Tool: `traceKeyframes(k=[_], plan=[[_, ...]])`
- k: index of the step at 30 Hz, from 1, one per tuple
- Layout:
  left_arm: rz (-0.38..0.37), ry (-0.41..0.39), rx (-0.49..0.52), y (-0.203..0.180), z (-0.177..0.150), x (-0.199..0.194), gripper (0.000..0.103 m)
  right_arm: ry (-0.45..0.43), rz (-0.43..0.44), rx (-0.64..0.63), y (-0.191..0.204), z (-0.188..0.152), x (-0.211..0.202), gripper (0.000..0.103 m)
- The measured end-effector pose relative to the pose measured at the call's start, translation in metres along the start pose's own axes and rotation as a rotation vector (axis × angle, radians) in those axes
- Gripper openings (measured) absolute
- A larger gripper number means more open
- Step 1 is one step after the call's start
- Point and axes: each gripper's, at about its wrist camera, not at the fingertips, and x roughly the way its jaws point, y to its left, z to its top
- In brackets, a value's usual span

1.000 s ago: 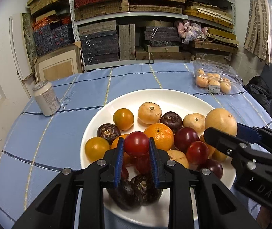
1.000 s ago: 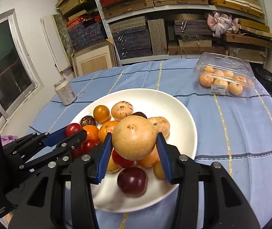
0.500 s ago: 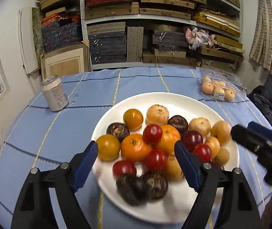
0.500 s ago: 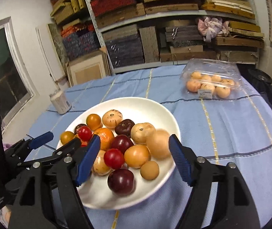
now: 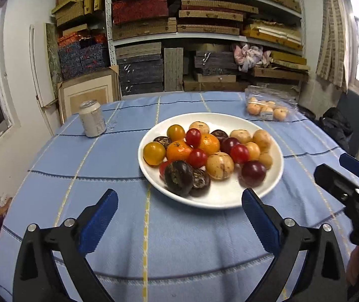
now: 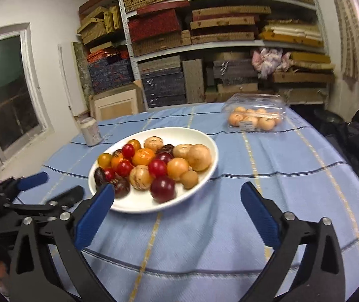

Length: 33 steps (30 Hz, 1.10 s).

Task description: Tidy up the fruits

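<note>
Box-stacked shelves (image 5: 204,25), blue checked tablecloth (image 5: 179,239), white fruit plate (image 5: 229,198), can (image 5: 92,122)

Left wrist view: looked forward and down along own fingers (image 5: 109,216) from near cloth (image 5: 192,246), plate (image 5: 219,201) at 12 o'clock, right gripper (image 5: 343,173) at 3 o'clock. Right wrist view: looked same way from the other side, plate (image 6: 139,203) at 11 o'clock, left gripper (image 6: 51,186) at 9 o'clock. Shared: plate, can (image 5: 92,118), clamshell (image 5: 267,105), shelves (image 5: 204,35).
</note>
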Motion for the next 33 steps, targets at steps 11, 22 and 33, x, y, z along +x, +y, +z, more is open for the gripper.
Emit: traceKeyframes(k=[11,22,33], plan=[[0.099,0.03,-0.067,0.008,0.005,-0.007,0.099,-0.055,-0.027,-0.053,0.01,-0.002,-0.017,0.099],[0.102,-0.045,-0.003,-0.004,0.001,-0.022,0.099,-0.054,-0.028,-0.055,0.011,-0.001,-0.017,0.099],[-0.009,-0.015,-0.01,-0.012,-0.001,-0.019,0.099,-0.056,-0.024,-0.036,0.007,-0.001,-0.016,0.099]])
